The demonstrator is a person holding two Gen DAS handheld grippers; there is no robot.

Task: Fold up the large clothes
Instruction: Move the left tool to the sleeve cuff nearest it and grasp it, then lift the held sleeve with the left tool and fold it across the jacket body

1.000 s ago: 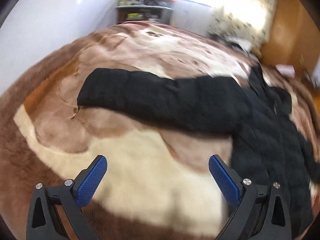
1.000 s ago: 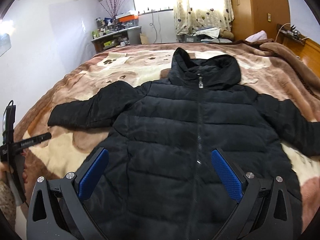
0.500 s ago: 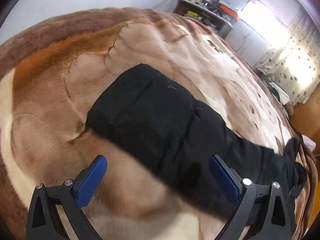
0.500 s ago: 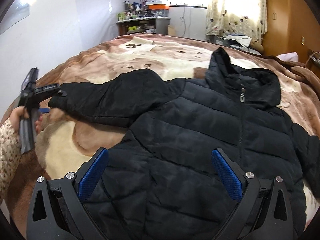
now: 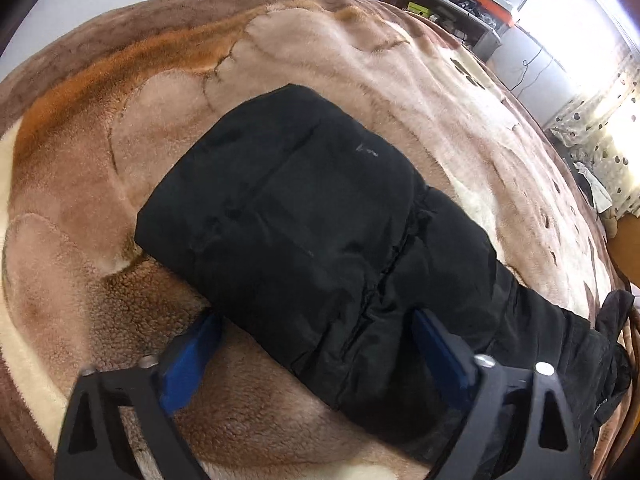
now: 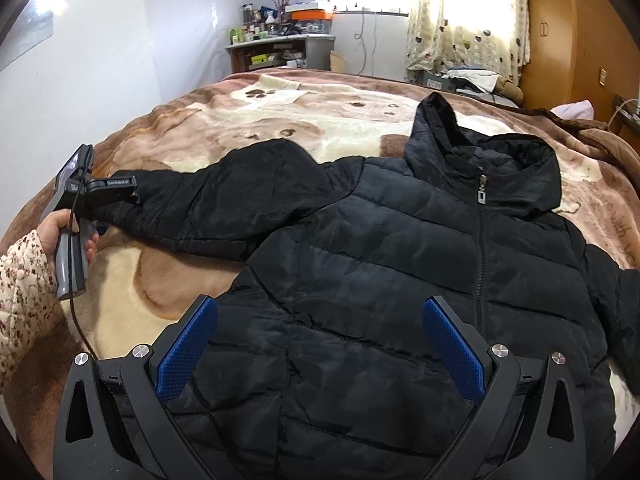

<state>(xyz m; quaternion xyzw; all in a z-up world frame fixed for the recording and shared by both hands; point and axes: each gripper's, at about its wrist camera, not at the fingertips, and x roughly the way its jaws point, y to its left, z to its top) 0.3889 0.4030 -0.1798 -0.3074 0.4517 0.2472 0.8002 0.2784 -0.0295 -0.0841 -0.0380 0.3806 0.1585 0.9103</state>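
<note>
A black hooded puffer jacket (image 6: 400,260) lies face up and zipped on the bed's brown and cream blanket (image 5: 120,160). Its left sleeve (image 5: 300,208) stretches out to the side. My left gripper (image 5: 316,340) points down at the sleeve near the cuff and its jaws are closing. The sleeve lies between the blue pads (image 5: 192,344), one at its near edge and one sunk into its top. In the right wrist view a hand (image 6: 52,232) in a floral sleeve holds that left gripper (image 6: 100,196). My right gripper (image 6: 320,344) hovers open over the jacket's lower front, holding nothing.
A white wall runs along the bed's left side. Beyond the bed's far end stand a cluttered shelf (image 6: 276,48), a curtained window (image 6: 464,12) and a wooden wardrobe (image 6: 580,40). Loose clothes (image 6: 472,78) lie past the far right corner.
The left gripper swung over and dropped onto the sleeve's cuff end, and its jaws have narrowed around it. The right gripper shifted a little over the jacket, then held still.
</note>
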